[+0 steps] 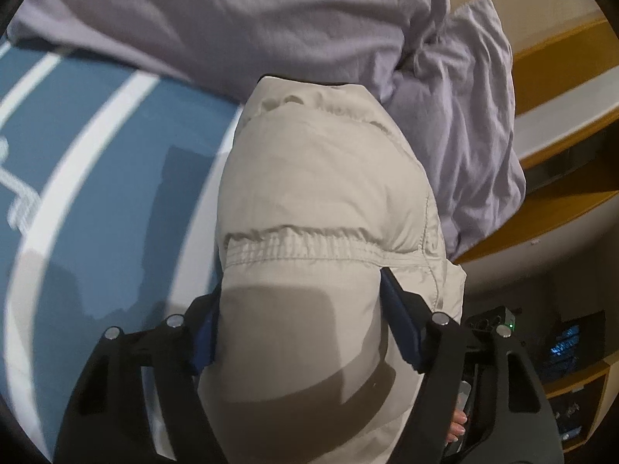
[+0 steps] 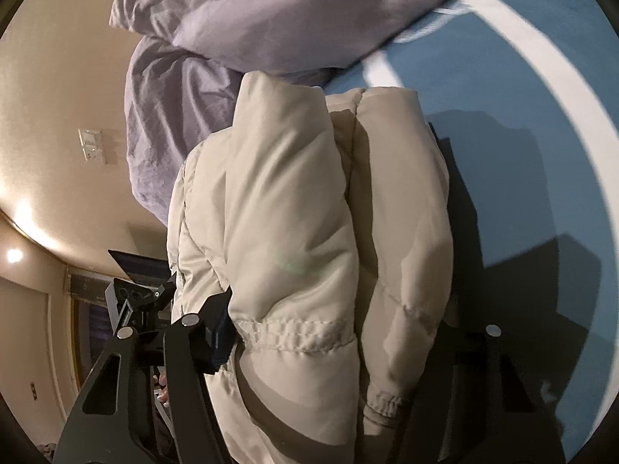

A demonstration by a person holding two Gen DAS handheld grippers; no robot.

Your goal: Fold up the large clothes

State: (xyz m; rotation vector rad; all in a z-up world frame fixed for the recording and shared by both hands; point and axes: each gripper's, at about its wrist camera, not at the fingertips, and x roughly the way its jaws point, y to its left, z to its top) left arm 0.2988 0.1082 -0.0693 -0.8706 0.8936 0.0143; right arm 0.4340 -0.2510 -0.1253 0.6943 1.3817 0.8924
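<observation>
Lilac duvet (image 1: 240,19) behind beige jacket (image 1: 321,178)

support: blue white-striped bed cover (image 1: 108,178) | on it: lilac duvet (image 1: 240,23), beige puffer jacket (image 1: 321,178)

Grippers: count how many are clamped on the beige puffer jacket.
2: the left gripper pinches the beige puffer jacket near an elastic band; the right gripper squeezes its bunched folds.

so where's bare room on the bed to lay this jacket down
Free: the blue bedspread between the puffer jacket and the lilac duvet, also bare in the right view. Crowded: the duvet heaps at the jacket's far end, and both claws grip the jacket.
</observation>
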